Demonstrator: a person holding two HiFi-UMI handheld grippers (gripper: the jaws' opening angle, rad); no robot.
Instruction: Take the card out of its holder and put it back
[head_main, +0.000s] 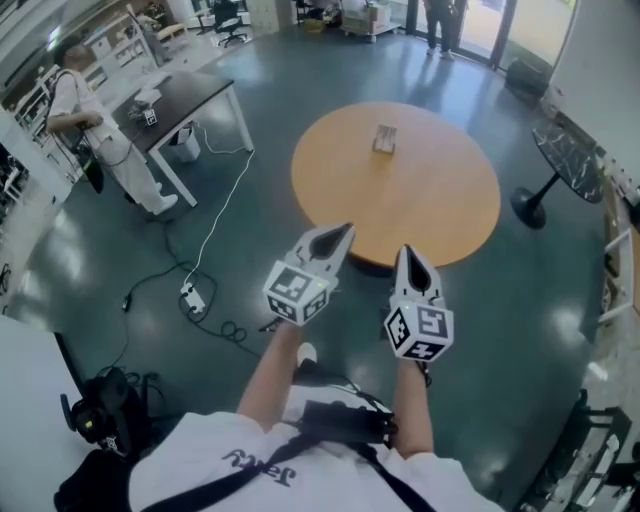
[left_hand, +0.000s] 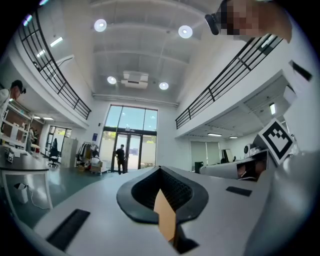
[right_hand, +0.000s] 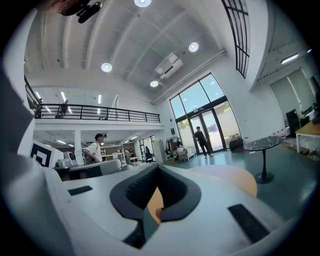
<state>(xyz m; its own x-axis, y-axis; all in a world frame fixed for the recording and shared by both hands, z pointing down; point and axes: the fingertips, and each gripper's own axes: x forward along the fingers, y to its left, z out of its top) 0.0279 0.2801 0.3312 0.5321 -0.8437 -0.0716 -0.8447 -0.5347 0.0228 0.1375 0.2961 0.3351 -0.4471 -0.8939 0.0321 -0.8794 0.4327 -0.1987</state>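
Presently: approach stage. Nothing on the table has been touched.

Item 1, card holder (head_main: 385, 138): a small upright piece on the far half of the round orange table (head_main: 440, 225), well apart from both tools. It is too small in the head view to tell card from holder. My judgement is that the card sits inside it.

Item 2, left gripper (head_main: 340, 236): the jaws are closed tip to tip and grip nothing. The orange sliver in the slot behind the tips, seen in the left gripper view, is table top showing through. The tool is held level, just short of the table's near edge, and angled slightly to the right.

Item 3, right gripper (head_main: 409, 254): the jaws are likewise closed and empty, with table top visible through the slot. It is level, just right of the left gripper, and its tips reach the table's near rim.

Item 4, pose: both forearms are stretched forward from the torso, side by side, with the marker cubes facing up. The person stands at the near side of the table.

Next move, as judged: carry both tools across the table toward the far holder and open the jaws on the way. One could then steady the holder while the other pinches the card's exposed edge. A light, square grip looks necessary, since so small a stand would tip easily.
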